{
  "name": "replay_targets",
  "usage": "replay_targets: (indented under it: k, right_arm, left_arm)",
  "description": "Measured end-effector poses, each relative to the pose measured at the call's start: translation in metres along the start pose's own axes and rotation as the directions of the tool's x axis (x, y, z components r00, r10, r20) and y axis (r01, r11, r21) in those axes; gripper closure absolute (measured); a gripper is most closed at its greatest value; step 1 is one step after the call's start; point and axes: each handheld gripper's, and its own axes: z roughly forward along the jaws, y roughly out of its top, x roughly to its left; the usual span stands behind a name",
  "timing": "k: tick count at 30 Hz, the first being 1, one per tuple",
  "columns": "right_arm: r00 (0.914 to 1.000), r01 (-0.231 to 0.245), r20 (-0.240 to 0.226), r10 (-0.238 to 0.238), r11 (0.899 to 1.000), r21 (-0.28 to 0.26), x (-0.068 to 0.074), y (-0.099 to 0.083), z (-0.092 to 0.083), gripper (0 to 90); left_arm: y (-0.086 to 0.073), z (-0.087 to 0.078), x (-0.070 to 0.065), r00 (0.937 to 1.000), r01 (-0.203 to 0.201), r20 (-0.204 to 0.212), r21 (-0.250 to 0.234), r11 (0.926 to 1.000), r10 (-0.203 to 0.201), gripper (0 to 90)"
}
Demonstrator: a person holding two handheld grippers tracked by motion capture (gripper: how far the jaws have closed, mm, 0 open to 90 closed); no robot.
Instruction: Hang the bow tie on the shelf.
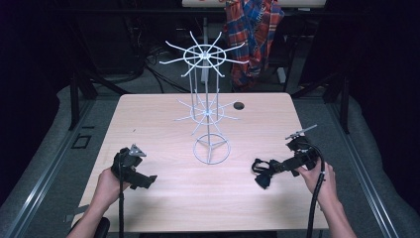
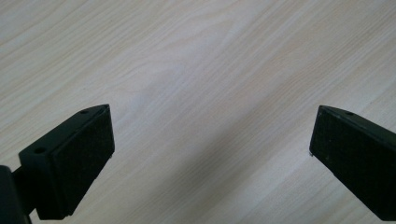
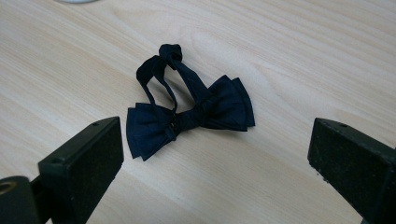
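A black bow tie (image 1: 262, 174) (image 3: 191, 114) lies flat on the wooden table (image 1: 198, 203), its neck strap looped behind it. My right gripper (image 1: 275, 167) (image 3: 215, 142) points at it from the right, just short of it. Its jaws stand wide open with the tie ahead of them and nothing between the pads. At the table's front left my left gripper (image 1: 146, 181) (image 2: 212, 121) is open over bare wood. A white wire rack (image 1: 210, 99) with two tiers of radiating arms stands at the table's middle on a ring base (image 1: 211, 150).
A small dark hole (image 1: 239, 105) is in the tabletop behind the rack. A plaid cloth (image 1: 252, 34) hangs beyond the far edge. Grey floor and dark frames surround the table. Bare wood lies between the two grippers.
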Motion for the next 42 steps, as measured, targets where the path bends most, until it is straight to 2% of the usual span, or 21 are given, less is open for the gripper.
replay_targets:
  k: [6, 9, 11, 13, 14, 17, 19, 21, 23, 24, 26, 28, 30, 31, 32, 34, 37, 38, 39, 41, 42]
  right_arm:
    - [0.9991, 0.038, 0.019, -0.039, 0.999, 0.027, 0.005, 0.013, 0.008, 2.8]
    - [0.9994, 0.033, 0.007, -0.033, 0.999, 0.032, 0.006, 0.018, 0.012, 1.8]
    - [0.9984, 0.056, 0.003, -0.056, 0.998, 0.041, 0.006, 0.028, 0.018, 1.5]
    - [0.9986, 0.053, 0.001, -0.053, 0.998, 0.046, 0.007, 0.031, 0.02, 1.3]
    - [0.9982, 0.059, 0.002, -0.06, 0.996, 0.067, 0.007, 0.035, 0.023, 0.8]
    - [0.9985, 0.05, 0.017, -0.052, 0.996, 0.08, 0.009, 0.046, 0.034, 0.0]
    - [0.9969, 0.077, 0.004, -0.078, 0.991, 0.108, 0.011, 0.051, 0.043, 0.0]
    - [0.9955, 0.09, 0.02, -0.093, 0.99, 0.112, 0.015, 0.052, 0.049, 0.0]
    - [0.9932, 0.108, 0.03, -0.113, 0.987, 0.117, 0.017, 0.051, 0.054, 7.4]
    - [0.9935, 0.103, 0.037, -0.107, 0.989, 0.105, 0.019, 0.05, 0.055, 13.5]
    - [0.9911, 0.124, 0.033, -0.129, 0.984, 0.125, 0.017, 0.05, 0.055, 15.5]
    - [0.9905, 0.126, 0.038, -0.132, 0.983, 0.137, 0.017, 0.049, 0.057, 25.9]
    - [0.9908, 0.123, 0.039, -0.13, 0.983, 0.137, 0.016, 0.048, 0.059, 29.3]
    - [0.9902, 0.127, 0.037, -0.134, 0.981, 0.149, 0.015, 0.047, 0.061, 36.6]
    - [0.9891, 0.134, 0.04, -0.142, 0.979, 0.155, 0.015, 0.047, 0.062, 36.7]
    - [0.9884, 0.132, 0.054, -0.142, 0.979, 0.158, 0.017, 0.045, 0.065, 43.3]
    - [0.9847, 0.149, 0.062, -0.163, 0.971, 0.186, 0.02, 0.045, 0.068, 50.5]
    - [0.9862, 0.138, 0.069, -0.15, 0.977, 0.161, 0.021, 0.044, 0.071, 51.5]
    - [0.9829, 0.155, 0.069, -0.17, 0.97, 0.188, 0.022, 0.045, 0.071, 56.0]
    - [0.9819, 0.16, 0.069, -0.177, 0.967, 0.197, 0.023, 0.044, 0.072, 61.3]
    - [0.9786, 0.172, 0.075, -0.192, 0.962, 0.213, 0.024, 0.045, 0.074, 63.6]
  left_arm:
    - [-0.001, 0.0, 0.001, 1.0, 0.009, 0.0, -0.001, 1.0, -0.009, 0.0]
    - [-0.001, 0.0, 0.0, 1.0, 0.004, 0.0, 0.003, 1.0, -0.004, 0.0]
    - [-0.001, 0.0, 0.001, 1.0, 0.007, 0.002, 0.001, 1.0, -0.007, 0.0]
    - [-0.001, 0.0, 0.001, 0.9999, 0.011, 0.0, 0.001, 0.9999, -0.011, 0.0]
    - [-0.001, 0.0, 0.001, 0.9999, 0.012, -0.001, 0.003, 0.9999, -0.012, 0.0]
    - [-0.001, 0.001, 0.002, 0.9999, 0.011, 0.003, 0.002, 0.9999, -0.011, 0.0]
    - [-0.001, 0.001, 0.002, 0.9999, 0.013, 0.003, 0.0, 0.9999, -0.013, 0.0]
    - [-0.001, 0.001, 0.002, 0.9999, 0.012, 0.007, 0.0, 0.9999, -0.012, 0.0]
    - [-0.001, 0.001, 0.001, 0.9999, 0.008, 0.006, 0.003, 1.0, -0.008, 0.0]
    - [0.0, 0.001, 0.001, 0.9999, 0.007, 0.01, 0.0, 1.0, -0.007, 0.0]
    - [0.0, 0.001, 0.0, 0.9999, 0.003, 0.012, 0.002, 1.0, -0.003, 0.0]
    - [0.0, 0.001, 0.0, 0.9999, 0.002, 0.011, 0.003, 1.0, -0.002, 0.0]
    - [0.0, 0.001, 0.0, 1.0, 0.004, 0.009, 0.003, 1.0, -0.004, 0.0]
    - [0.0, 0.001, 0.0, 0.9999, 0.005, 0.009, 0.004, 1.0, -0.005, 0.0]
    - [0.0, 0.001, 0.001, 0.9999, 0.006, 0.009, 0.004, 1.0, -0.006, 0.0]
    - [0.0, 0.001, 0.0, 0.9999, 0.007, 0.009, 0.005, 1.0, -0.007, 0.0]
    - [0.0, 0.001, 0.0, 1.0, 0.002, 0.009, 0.007, 1.0, -0.002, 0.0]
    - [0.0, 0.001, 0.0, 1.0, 0.001, 0.009, 0.008, 1.0, -0.001, 0.0]
    - [0.0, 0.001, 0.0, 1.0, 0.001, 0.009, 0.008, 1.0, -0.001, 0.0]
    - [0.0, 0.001, 0.0, 1.0, 0.0, 0.01, 0.009, 1.0, 0.0, 0.0]
    - [0.0, 0.001, 0.0, 1.0, 0.0, 0.01, 0.01, 0.9999, 0.0, 0.0]
